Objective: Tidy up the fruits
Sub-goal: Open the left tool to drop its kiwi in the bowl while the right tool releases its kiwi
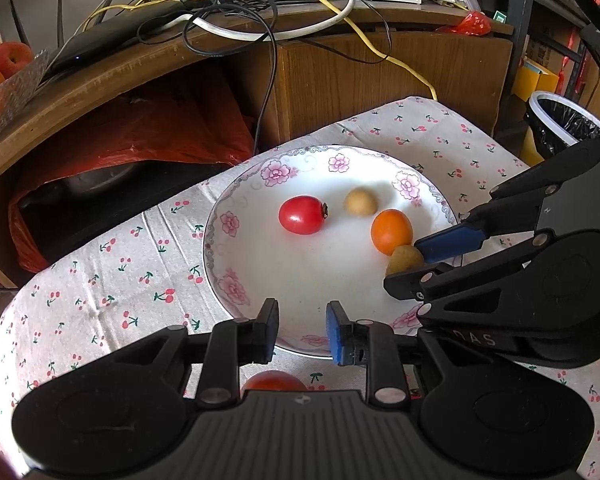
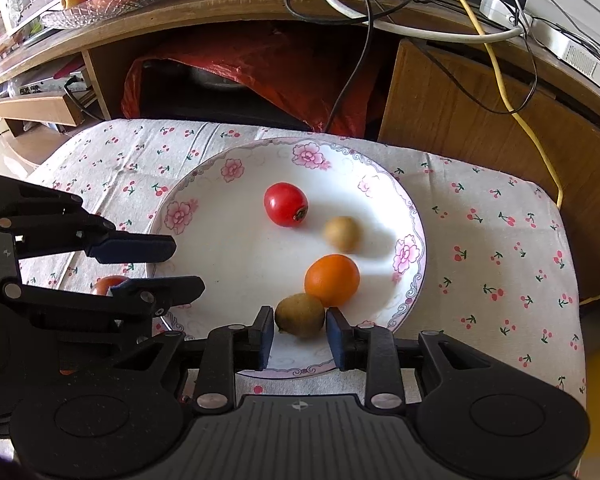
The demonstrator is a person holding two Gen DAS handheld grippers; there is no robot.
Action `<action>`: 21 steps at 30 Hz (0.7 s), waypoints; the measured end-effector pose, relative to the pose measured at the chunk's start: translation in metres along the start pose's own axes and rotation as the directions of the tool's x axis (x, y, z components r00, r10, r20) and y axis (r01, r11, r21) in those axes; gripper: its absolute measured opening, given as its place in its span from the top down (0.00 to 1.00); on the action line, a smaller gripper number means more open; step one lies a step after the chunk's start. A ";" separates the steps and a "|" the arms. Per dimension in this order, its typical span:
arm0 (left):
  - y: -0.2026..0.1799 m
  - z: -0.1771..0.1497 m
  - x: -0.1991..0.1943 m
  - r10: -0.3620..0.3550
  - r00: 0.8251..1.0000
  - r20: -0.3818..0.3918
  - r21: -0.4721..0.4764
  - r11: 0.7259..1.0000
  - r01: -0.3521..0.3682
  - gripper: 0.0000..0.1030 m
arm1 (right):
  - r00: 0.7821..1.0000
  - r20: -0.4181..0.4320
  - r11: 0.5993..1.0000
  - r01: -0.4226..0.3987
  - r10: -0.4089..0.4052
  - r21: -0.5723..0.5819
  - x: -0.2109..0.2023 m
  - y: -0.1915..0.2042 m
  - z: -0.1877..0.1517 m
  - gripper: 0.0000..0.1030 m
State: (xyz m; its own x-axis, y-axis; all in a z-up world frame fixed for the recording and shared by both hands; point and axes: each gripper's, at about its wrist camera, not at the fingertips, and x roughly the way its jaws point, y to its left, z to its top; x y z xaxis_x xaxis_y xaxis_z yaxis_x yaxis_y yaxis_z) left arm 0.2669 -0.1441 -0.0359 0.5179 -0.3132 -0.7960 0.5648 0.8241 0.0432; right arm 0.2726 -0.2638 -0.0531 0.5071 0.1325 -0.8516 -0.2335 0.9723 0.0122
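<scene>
behind your table a wooden desk carries tangled cables and a fruit bowl. on the cherry-print cloth, the plate holds a red tomato, an orange and two kiwis. your right tool is spread, its pads flanking the near kiwi without clearly pinching it; the orange touches that kiwi. your left tool hangs spread and empty over the plate's near rim, another tomato on the cloth beneath it.
</scene>
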 end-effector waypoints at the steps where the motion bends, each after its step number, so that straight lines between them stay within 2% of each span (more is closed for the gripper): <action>1: 0.000 0.000 0.000 0.000 1.000 0.000 0.000 1.000 0.000 0.66 | 1.000 0.003 1.000 -0.001 0.001 0.004 -0.001 0.000 0.000 0.76; 21: -0.001 0.000 -0.013 0.002 1.000 0.022 -0.005 1.000 -0.002 0.66 | 1.000 0.029 0.999 -0.009 0.008 0.037 -0.017 0.001 0.003 0.75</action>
State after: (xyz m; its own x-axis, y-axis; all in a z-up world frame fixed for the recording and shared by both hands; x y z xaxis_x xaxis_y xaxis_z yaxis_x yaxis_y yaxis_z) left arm 0.2597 -0.1413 -0.0254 0.5332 -0.3215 -0.7825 0.5605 0.8271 0.0420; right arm 0.2665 -0.2643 -0.0371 0.5290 0.1456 -0.8361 -0.2070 0.9776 0.0392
